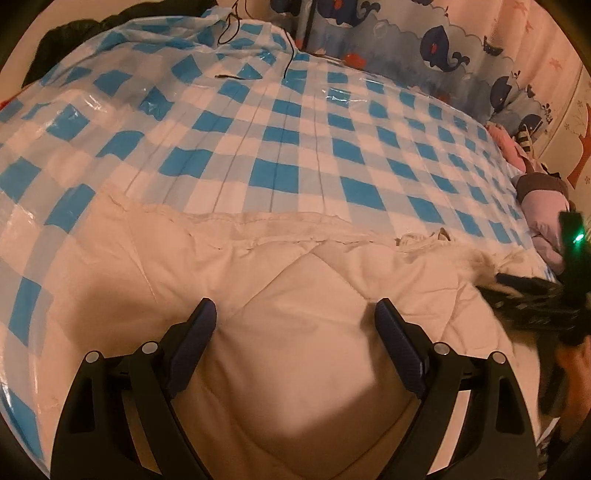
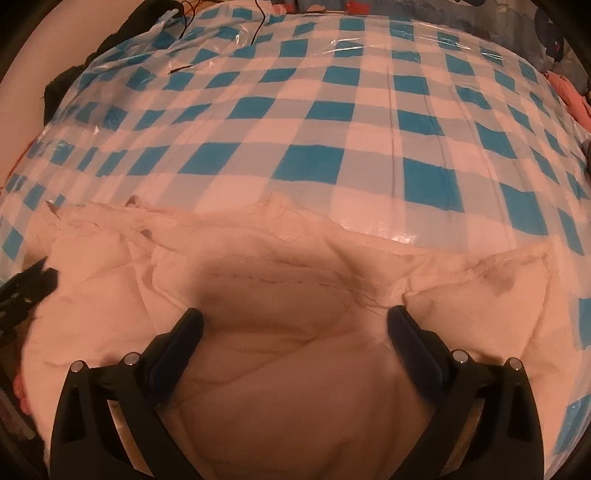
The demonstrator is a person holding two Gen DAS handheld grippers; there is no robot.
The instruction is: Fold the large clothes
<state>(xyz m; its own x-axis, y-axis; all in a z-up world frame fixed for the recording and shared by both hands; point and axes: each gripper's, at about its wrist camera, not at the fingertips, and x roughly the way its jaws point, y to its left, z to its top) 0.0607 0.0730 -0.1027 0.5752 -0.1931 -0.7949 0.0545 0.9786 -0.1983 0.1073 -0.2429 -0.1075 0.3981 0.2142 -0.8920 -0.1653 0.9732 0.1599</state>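
A large cream-white padded garment (image 1: 303, 295) lies spread on a blue-and-white checked plastic sheet (image 1: 295, 140). My left gripper (image 1: 295, 314) is open and empty, hovering just above the garment's quilted middle. In the right wrist view the same garment (image 2: 295, 280) lies with its wrinkled far edge across the sheet (image 2: 314, 122). My right gripper (image 2: 295, 321) is open and empty over it. The right gripper's body, blurred, shows at the right edge of the left wrist view (image 1: 535, 295).
A whale-print blue curtain (image 1: 424, 40) hangs behind the bed. Pink and lilac clothes (image 1: 543, 206) pile at the right edge. Thin black cables (image 1: 288, 55) lie on the far part of the sheet. Dark fabric (image 1: 74, 33) sits at the far left.
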